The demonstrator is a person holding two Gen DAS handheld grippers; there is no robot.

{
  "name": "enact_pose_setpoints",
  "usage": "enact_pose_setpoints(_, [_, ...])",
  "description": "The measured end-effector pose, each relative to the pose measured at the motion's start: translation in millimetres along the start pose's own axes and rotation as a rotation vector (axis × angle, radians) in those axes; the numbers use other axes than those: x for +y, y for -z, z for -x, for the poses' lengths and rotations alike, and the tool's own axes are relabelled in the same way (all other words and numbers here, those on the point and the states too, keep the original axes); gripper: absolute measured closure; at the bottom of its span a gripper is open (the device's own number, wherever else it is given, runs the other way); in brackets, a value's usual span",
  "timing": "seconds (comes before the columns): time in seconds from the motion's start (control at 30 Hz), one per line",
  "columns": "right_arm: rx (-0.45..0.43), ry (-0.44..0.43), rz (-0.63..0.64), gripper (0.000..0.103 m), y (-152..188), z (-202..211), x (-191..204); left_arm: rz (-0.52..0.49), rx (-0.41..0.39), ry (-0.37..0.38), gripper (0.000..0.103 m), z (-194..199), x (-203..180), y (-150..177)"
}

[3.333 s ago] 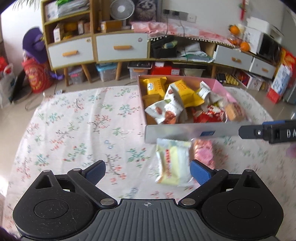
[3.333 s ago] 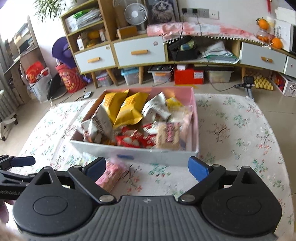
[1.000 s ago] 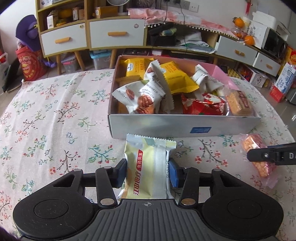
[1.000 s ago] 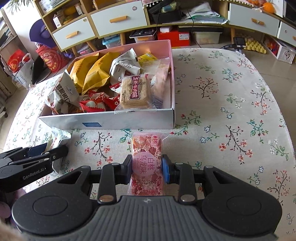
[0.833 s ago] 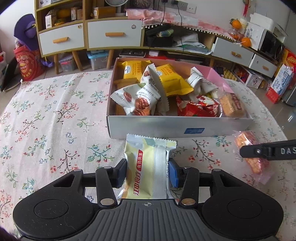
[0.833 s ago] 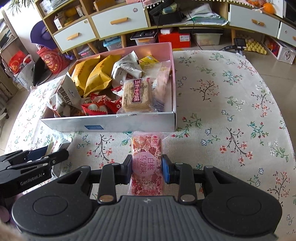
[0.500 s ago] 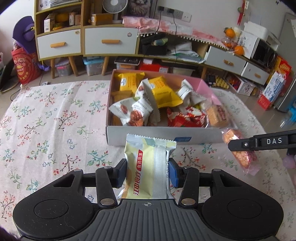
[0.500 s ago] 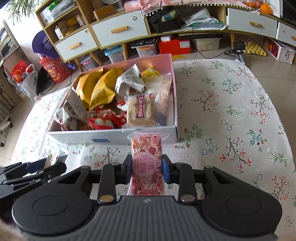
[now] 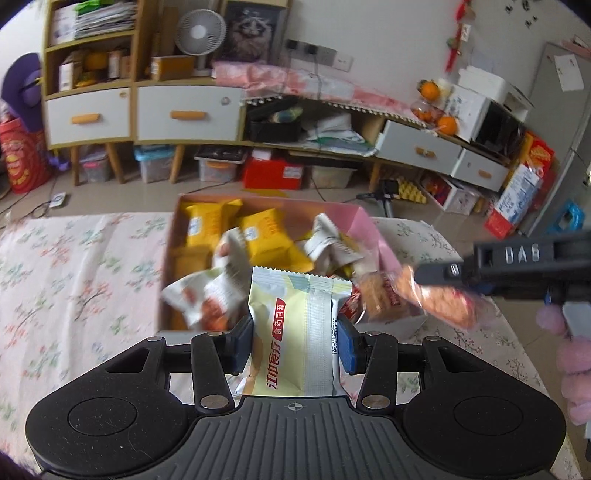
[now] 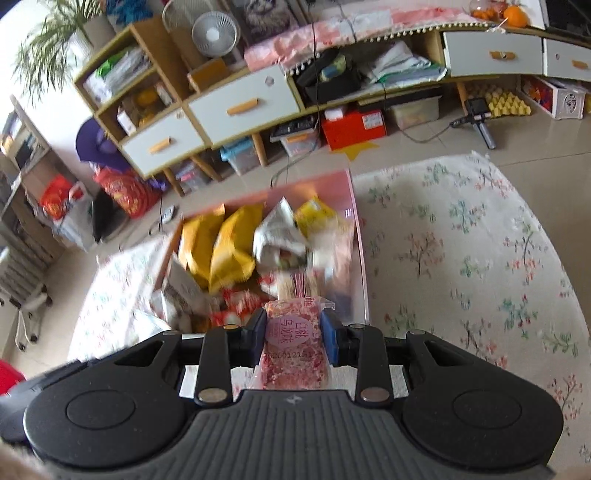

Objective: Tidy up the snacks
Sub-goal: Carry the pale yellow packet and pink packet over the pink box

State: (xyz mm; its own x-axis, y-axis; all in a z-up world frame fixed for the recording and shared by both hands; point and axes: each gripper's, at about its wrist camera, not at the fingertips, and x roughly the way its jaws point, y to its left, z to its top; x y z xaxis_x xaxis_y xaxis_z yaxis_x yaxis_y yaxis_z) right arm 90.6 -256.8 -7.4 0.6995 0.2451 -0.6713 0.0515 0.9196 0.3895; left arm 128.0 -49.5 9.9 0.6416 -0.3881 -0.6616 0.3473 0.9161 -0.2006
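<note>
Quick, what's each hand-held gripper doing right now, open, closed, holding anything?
Left hand-held gripper: closed on the pale yellow snack packet.
Right hand-held gripper: closed on the pink snack packet.

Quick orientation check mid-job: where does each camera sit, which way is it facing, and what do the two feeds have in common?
Left wrist: sits on the left gripper, looking forward and down at the snack box; its fingers clamp a pale yellow packet; a hand shows at right.
Right wrist: sits on the right gripper, looking down into the same box; its fingers clamp a pink packet.
Shared: the box, the floral tablecloth, the fan, and the pink packet.
</note>
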Motion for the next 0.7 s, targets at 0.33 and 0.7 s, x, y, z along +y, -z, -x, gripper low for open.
enact_pose_setpoints(0.33, [-0.065,0.063,0.006,0.074,-30.0,-49.7,-6.1,-0.039,0.046,0.008,0.059,-67.8,1.8,-16.7])
enact_pose_setpoints(0.7, [-0.106,0.054,0.018,0.074,-38.8,-79.5,-6.8,-0.047,-0.018,0.036,0.059,-87.3,4.6,-27.1])
